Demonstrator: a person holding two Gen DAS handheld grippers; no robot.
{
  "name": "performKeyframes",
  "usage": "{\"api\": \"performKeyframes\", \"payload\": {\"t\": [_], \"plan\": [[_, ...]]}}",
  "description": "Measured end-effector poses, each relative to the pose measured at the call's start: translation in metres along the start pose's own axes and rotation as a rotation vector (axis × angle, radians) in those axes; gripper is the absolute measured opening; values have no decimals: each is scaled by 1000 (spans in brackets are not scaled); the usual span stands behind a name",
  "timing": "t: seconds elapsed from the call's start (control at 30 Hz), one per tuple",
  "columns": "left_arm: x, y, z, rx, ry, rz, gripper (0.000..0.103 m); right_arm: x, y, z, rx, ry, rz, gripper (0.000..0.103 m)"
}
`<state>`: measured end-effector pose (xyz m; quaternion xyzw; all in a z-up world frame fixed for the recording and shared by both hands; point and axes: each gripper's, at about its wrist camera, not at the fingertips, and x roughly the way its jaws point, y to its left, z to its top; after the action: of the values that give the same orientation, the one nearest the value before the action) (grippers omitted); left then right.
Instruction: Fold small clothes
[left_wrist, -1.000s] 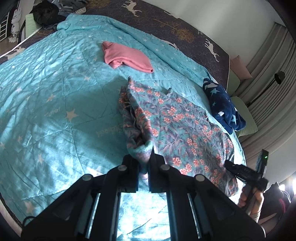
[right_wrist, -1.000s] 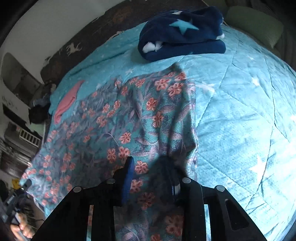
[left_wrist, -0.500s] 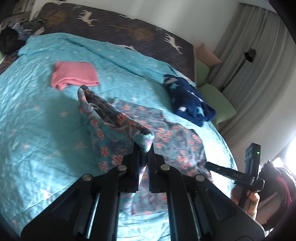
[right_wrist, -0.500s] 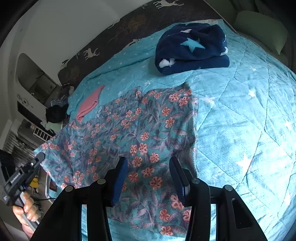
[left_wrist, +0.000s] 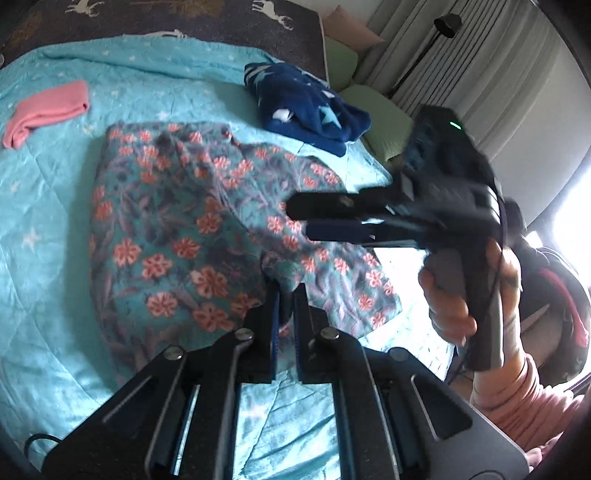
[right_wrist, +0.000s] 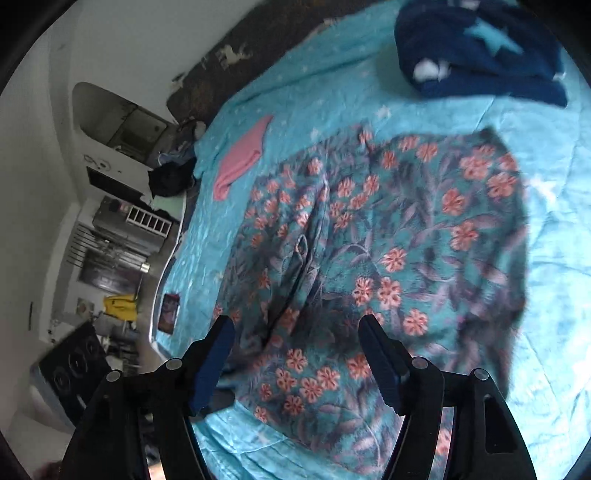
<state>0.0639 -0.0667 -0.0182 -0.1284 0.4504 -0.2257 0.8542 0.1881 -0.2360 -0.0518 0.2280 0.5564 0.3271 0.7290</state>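
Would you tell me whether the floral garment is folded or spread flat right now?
Partly folded: the left gripper holds one edge of the floral garment doubled over the rest on the bed.

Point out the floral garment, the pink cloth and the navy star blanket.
floral garment (left_wrist: 177, 206), left wrist view, middle of folded part
pink cloth (left_wrist: 48, 107), left wrist view, its centre
navy star blanket (right_wrist: 480, 48), right wrist view, top fold

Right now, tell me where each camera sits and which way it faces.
Left wrist: on the left tool, angled down at the floral garment it pinches; the right tool and the hand holding it show.
Right wrist: on the right tool, jaws open, angled down over the garment.
Shared: garment, pink cloth, navy star blanket, turquoise quilt.
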Motion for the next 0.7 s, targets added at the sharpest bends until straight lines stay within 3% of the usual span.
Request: {"api": "performKeyframes", "payload": {"t": [0.2,0.4,0.5,0.67,0.7], "plan": [[-11,-3,2,13,-17,-1,8,43,-1,28,50,94,76,72],[-12,-14,2,46,-17,-61,8,88,17,71,19,150,8,72],[-13,-21,1,94,-31,-35,8,108,23,94,14,158,-16,72],[-19,-8,-1,90,-48,29,8,119,35,111,-16,161,-53,70],[-22,-4,-5,105,-51,54,14,120,35,112,-24,163,-56,70]]}}
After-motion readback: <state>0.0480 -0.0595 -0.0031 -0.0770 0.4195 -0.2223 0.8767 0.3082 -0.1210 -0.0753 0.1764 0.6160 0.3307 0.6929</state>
